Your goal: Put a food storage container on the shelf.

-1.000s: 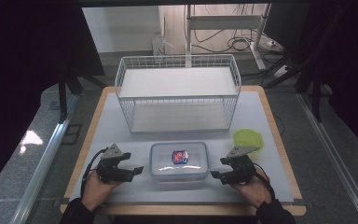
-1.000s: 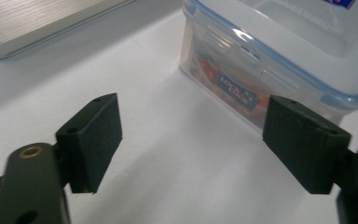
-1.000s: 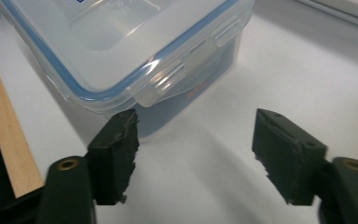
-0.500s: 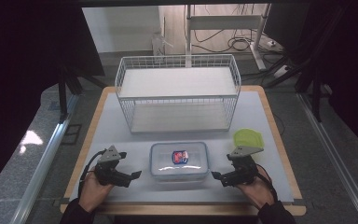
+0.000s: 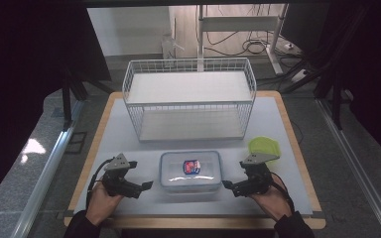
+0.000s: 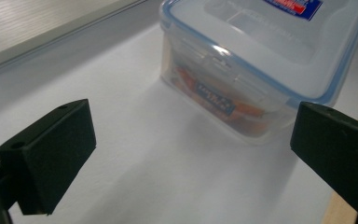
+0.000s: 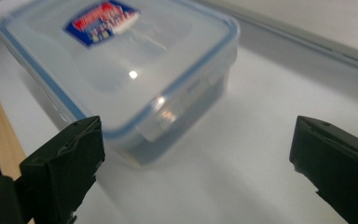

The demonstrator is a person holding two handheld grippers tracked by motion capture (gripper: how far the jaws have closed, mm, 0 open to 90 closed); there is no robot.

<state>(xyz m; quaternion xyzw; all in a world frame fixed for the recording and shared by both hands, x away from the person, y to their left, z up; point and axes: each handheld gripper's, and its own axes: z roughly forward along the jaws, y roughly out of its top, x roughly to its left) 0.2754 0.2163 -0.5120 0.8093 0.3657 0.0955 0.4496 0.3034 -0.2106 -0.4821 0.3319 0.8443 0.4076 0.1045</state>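
Standing wide apart, the jaws of the left gripper (image 5: 146, 185) and the right gripper (image 5: 226, 184) have just been opening, and nothing is held between them. The box (image 5: 191, 171) is flanked by both, untouched, on the mat (image 5: 129, 139) at the near middle. A green lid (image 5: 264, 147) is seen just beyond the right gripper, and a wire rack (image 5: 188, 99) is set farther back.

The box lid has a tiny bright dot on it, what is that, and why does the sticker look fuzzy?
In the right gripper view, the dot is a lamp's glare on the shiny lid of the plastic box; its sticker is blurred, out of focus. In the left gripper view, glare streaks the box's side clip. In the high view, the surroundings are dark.
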